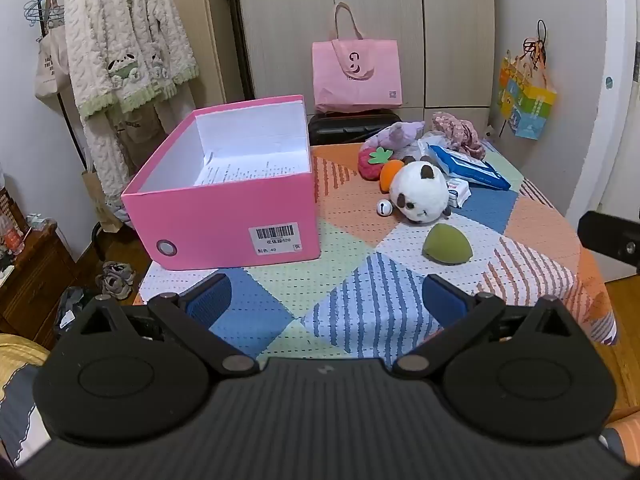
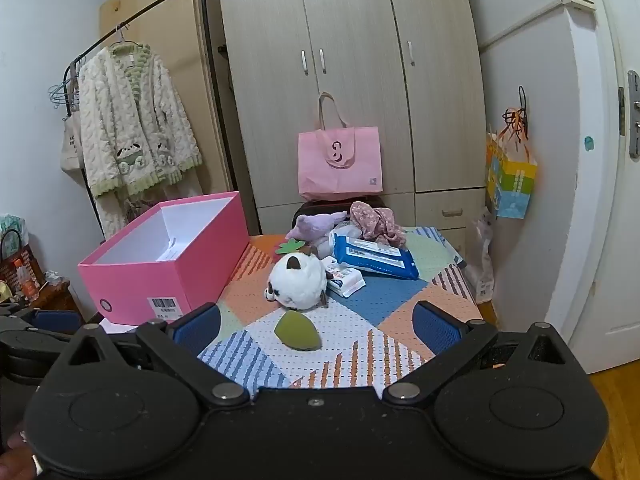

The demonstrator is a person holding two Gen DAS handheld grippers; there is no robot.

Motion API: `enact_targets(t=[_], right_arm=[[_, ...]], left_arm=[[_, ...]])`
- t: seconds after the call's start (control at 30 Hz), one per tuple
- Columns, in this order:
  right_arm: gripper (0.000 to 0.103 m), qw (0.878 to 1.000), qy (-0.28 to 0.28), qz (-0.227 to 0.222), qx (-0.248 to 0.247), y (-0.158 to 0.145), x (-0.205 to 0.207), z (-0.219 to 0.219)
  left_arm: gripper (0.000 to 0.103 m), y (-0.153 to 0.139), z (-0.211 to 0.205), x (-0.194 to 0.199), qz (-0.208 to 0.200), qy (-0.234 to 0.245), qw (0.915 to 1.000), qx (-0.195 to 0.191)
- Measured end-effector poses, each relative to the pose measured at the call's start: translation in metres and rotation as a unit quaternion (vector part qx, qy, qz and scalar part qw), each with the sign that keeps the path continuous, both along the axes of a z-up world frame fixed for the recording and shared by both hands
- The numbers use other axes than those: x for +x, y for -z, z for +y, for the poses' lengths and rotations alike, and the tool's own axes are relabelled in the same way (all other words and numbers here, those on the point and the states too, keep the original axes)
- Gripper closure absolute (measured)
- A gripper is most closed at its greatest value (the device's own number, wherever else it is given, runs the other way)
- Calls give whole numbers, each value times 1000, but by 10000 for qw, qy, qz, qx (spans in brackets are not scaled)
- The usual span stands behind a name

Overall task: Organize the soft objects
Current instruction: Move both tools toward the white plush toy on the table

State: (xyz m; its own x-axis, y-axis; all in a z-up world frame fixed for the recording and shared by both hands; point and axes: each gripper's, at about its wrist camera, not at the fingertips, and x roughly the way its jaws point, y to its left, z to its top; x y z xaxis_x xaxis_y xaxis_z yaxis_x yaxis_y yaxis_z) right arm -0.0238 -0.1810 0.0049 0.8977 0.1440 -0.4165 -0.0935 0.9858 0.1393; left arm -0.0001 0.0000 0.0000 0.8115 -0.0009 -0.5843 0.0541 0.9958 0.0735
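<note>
An open pink box [image 1: 224, 216] stands at the table's left, holding only a paper sheet; it also shows in the right wrist view [image 2: 160, 268]. A white panda plush [image 1: 418, 192] [image 2: 298, 280], a green sponge [image 1: 447, 245] [image 2: 298, 330], a red strawberry plush [image 1: 370, 164], an orange carrot plush [image 1: 390, 174], a purple plush [image 1: 394, 134] [image 2: 316, 224] and a pink floral cloth [image 1: 460, 132] [image 2: 376, 222] lie on the right half. My left gripper [image 1: 326, 300] is open and empty over the near edge. My right gripper [image 2: 316, 326] is open and empty, just short of the green sponge.
Blue wipes packs [image 1: 466, 164] [image 2: 372, 258] and a small white ball [image 1: 384, 208] lie among the toys. A pink tote bag [image 1: 356, 72] sits behind the table. A clothes rack with a robe [image 1: 124, 48] stands left. The other gripper [image 1: 612, 236] shows at right.
</note>
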Motion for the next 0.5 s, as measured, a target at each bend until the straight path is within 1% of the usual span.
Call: enact_targets(t=[0.27,0.3,0.43,0.5], right_arm=[[0,10000,3,-25,-53,1,-1,0],[0,10000,5,-33,-59,1,-2,0],[0,10000,30,-12,-38,3,-3,-1],[0,10000,42,0,-31,2,-3,-1]], left_arm=[[0,0,2,0,-21,7,10000,-55],[0,-1,-5,1,-25,40,10000,-60],[0,-1,-7,2,62,120,9998,-157],[0,4,-3,-1,70,188,9997,-166]])
